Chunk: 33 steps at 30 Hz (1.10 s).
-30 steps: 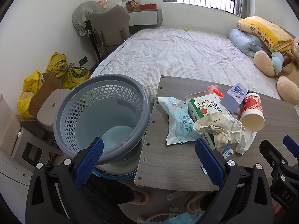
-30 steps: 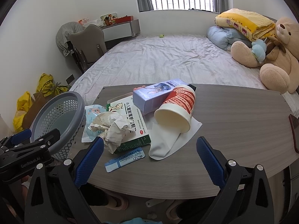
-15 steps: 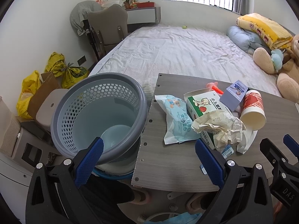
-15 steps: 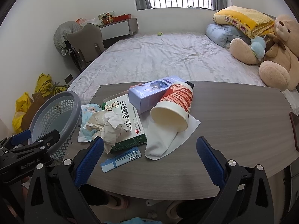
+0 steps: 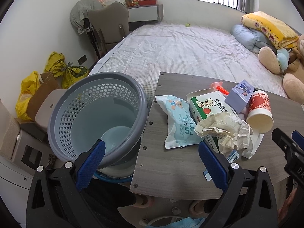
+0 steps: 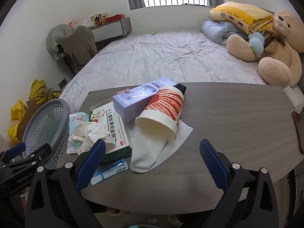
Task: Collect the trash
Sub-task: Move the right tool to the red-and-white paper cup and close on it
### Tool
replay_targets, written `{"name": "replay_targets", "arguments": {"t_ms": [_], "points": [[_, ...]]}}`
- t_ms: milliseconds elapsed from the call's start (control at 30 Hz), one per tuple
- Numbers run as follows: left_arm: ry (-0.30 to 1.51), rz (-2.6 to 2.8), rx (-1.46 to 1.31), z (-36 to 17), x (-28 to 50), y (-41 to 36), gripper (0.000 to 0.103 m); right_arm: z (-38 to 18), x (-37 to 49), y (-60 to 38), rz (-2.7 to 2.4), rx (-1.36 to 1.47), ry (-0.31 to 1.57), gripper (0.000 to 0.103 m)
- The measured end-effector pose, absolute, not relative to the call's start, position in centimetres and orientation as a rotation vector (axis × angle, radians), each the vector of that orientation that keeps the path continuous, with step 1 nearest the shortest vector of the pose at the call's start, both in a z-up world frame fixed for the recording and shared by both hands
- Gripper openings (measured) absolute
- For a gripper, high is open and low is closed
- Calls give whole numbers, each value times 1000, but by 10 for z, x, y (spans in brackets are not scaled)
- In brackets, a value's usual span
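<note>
A pile of trash lies on the grey wooden table (image 6: pixel 237 125): a crumpled paper (image 5: pixel 226 131), a pale blue wipes packet (image 5: pixel 178 121), a green and white medicine box (image 6: pixel 108 123), a lilac carton (image 6: pixel 140 98), a tipped red and white paper cup (image 6: pixel 163 114), a white napkin (image 6: pixel 152 148) and a small blue card (image 6: pixel 110 171). A grey perforated bin (image 5: pixel 95 117) stands at the table's left end. My left gripper (image 5: pixel 152 163) is open and empty, over the bin's rim and the table edge. My right gripper (image 6: pixel 152 161) is open and empty, just in front of the napkin.
A bed (image 6: pixel 161 60) lies beyond the table, with a teddy bear (image 6: pixel 271 51) and folded bedding (image 6: pixel 239 20). A chair (image 5: pixel 108 26) stands at the far left. Yellow bags (image 5: pixel 62 68) and cardboard (image 5: pixel 43 93) sit on the floor by the bin. A dark phone (image 6: pixel 298 129) lies at the table's right edge.
Both grippers have drifted slightly; the trash pile now sits a little lower and left in the right wrist view. Both stay open and empty. Nothing on the table has moved.
</note>
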<state>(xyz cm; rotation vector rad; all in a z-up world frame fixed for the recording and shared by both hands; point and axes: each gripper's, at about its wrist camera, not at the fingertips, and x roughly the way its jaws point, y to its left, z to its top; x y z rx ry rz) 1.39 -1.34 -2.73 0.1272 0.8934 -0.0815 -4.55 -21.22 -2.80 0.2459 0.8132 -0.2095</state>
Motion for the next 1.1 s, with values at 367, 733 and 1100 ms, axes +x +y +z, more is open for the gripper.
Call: {"name": "replay_targets", "arguments": {"t_ms": [367, 733, 1100], "points": [[907, -91, 134, -32, 23, -21, 97, -37, 1, -243, -260, 300, 851, 95], [911, -91, 135, -32, 29, -22, 97, -66, 38, -263, -280, 377, 959, 95], [905, -96, 135, -31, 27, -24, 97, -75, 45, -264, -237, 410, 988, 94]]}}
